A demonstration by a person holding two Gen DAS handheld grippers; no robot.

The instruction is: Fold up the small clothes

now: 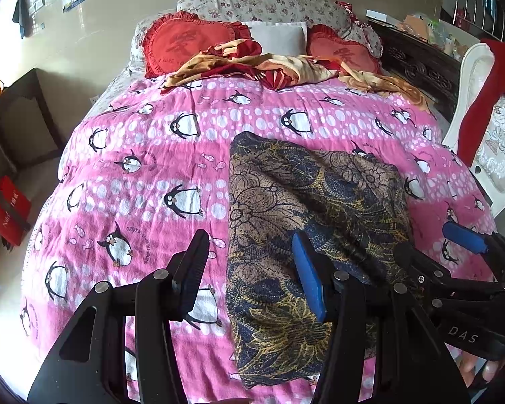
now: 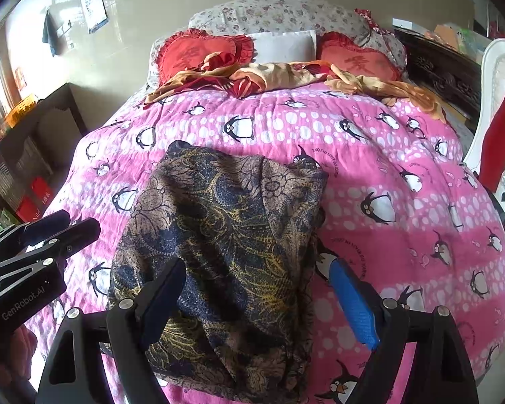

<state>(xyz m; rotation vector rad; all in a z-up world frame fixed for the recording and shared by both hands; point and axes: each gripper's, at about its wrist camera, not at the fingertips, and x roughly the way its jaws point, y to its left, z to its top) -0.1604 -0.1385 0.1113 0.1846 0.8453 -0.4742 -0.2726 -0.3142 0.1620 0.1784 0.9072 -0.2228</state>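
A dark garment (image 1: 303,208) with a brown, blue and yellow flower print lies folded in a rough rectangle on the pink penguin blanket (image 1: 134,175). My left gripper (image 1: 249,269) hovers open over the garment's left edge, with nothing pinched between its fingers. In the right wrist view the garment (image 2: 225,222) fills the middle. My right gripper (image 2: 257,289) stands wide open above its near part, the blue pad (image 2: 350,299) just past the right edge. Each gripper shows in the other's view: the right gripper (image 1: 434,245) and the left gripper (image 2: 64,229).
Two red heart cushions (image 1: 185,43), a white pillow (image 1: 279,37) and a crumpled orange-red cloth (image 1: 252,64) lie at the bed's head. A white chair (image 1: 481,141) with a red cloth stands right, a dark shelf (image 1: 20,128) left.
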